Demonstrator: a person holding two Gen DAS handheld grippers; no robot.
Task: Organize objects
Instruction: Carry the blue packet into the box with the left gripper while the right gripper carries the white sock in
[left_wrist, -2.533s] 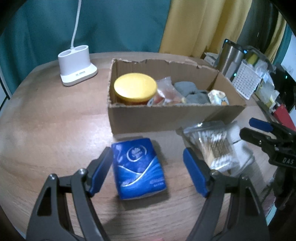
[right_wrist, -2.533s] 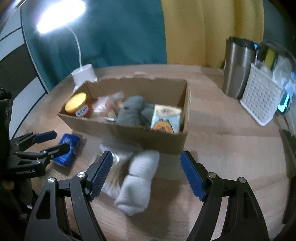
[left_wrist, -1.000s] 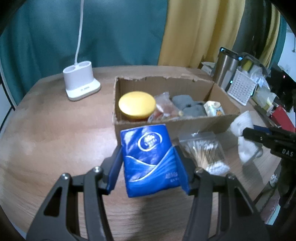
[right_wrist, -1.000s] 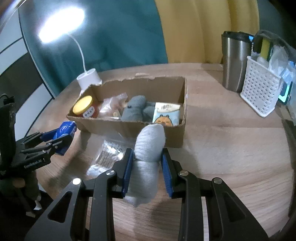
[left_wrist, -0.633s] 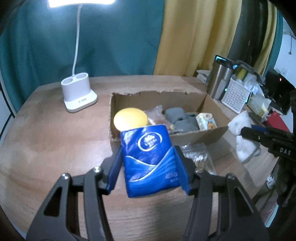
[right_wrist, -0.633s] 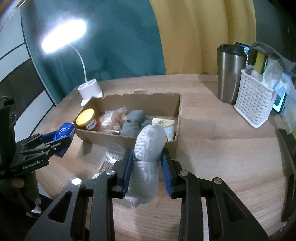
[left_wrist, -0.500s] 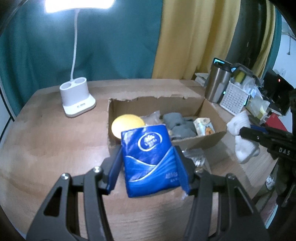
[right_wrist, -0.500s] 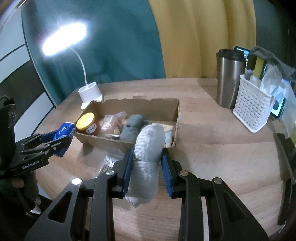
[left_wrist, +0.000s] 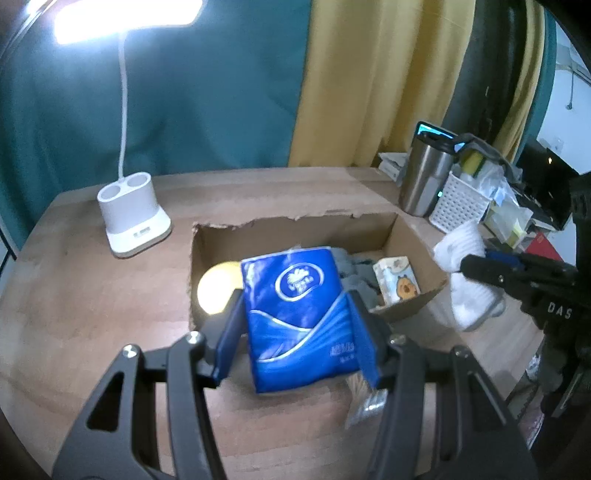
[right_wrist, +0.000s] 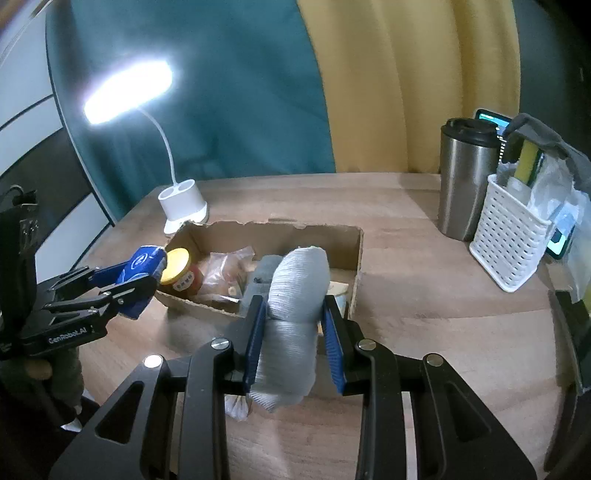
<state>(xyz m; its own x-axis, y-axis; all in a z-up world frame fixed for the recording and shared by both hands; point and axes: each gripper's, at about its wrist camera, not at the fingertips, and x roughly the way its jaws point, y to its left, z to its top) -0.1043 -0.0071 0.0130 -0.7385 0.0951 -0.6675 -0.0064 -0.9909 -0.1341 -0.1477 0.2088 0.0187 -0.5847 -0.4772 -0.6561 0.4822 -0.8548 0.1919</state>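
My left gripper is shut on a blue tissue pack and holds it in the air just before the open cardboard box. A rolled white sock is clamped in my right gripper, lifted above the box's near right corner. In the box lie a yellow-lidded jar, a clear snack bag, grey socks and a small carton. A bag of cotton swabs lies on the table, mostly hidden behind the left fingers. In the right wrist view the left gripper shows at the box's left end.
A white lamp with a lit head stands behind the box to the left. A steel tumbler and a white perforated basket of odds and ends stand at the back right. The wooden table's edge curves at the left.
Both grippers closed on their items, the tissue pack and the sock, and lifted them off the table. Over the last second both have kept rising, and the box sits lower and farther in the views.
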